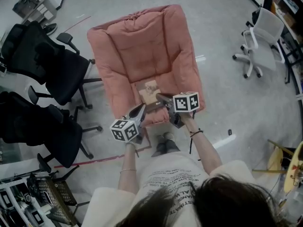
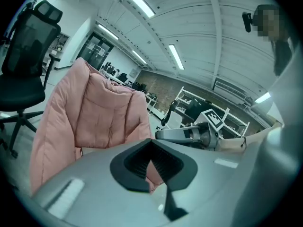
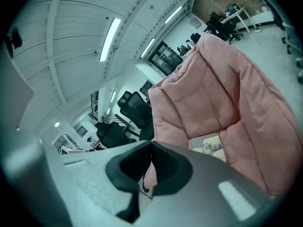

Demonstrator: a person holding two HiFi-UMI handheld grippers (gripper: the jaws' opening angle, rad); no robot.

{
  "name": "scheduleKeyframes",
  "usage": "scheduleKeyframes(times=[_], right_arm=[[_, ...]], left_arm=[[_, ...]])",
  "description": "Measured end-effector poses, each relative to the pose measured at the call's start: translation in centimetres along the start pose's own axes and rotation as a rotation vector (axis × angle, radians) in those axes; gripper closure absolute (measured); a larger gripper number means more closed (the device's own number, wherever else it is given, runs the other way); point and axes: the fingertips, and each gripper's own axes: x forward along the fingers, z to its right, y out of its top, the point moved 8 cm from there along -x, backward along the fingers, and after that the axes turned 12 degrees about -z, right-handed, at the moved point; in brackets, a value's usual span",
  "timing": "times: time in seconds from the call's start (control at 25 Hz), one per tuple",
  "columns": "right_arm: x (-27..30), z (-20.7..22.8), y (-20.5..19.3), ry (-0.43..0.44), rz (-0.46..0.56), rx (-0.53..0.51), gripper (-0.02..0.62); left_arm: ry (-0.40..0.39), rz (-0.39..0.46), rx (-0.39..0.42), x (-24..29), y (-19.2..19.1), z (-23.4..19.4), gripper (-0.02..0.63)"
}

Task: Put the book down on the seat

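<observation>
The left gripper (image 2: 150,144) is seen with its two dark jaws brought together at the tips. Nothing's pinched there, just a bit of pink fabric glimpsed through the small gap behind them. Same deal for the right gripper (image 3: 151,145): jaws closed tip to tip, nothing held. In the head view the left gripper (image 1: 141,109) is held over the front edge of the puffy pink padded fabric armchair (image 1: 142,41), and the right gripper (image 1: 160,98) is pointed in over the armchair's front right corner. Its tips are just beside the book, though whether it's touched can't be told. The thin tan-covered paperback book (image 1: 149,91) is found lying flat on the seat (image 1: 137,72), toward the armchair's front. It's also caught in the right gripper view (image 3: 211,145), low against the armchair's cushions (image 3: 222,93). From the left gripper view the right gripper (image 2: 160,134) is spotted to the right of the armchair (image 2: 94,112), its black-and-white marker cube (image 2: 215,119) turned up. The person's feet (image 1: 165,144) are planted on the grey floor (image 1: 218,13) right at the armchair's front. Two black mesh office chairs (image 1: 52,60) are parked to the left of the armchair, and a white swivel office chair (image 1: 260,37) is set well off to its right.
</observation>
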Motion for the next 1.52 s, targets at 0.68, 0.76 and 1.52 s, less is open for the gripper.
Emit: scheduleKeyframes(times=[0.68, 0.76, 1.52], right_arm=[[-1.9, -3.1, -0.1, 0.061, 0.066, -0.113, 0.594], [-1.9, -3.4, -0.2, 0.065, 0.065, -0.123, 0.594], [-1.9, -4.5, -0.2, 0.090, 0.061, -0.150, 0.594]], left_arm=[[-0.007, 0.031, 0.047, -1.3, -0.1, 2.1, 0.618], [-0.004, 0.037, 0.049, -1.4, -0.1, 2.2, 0.618], [0.019, 0.084, 0.084, -2.6, 0.8, 3.1, 0.618]])
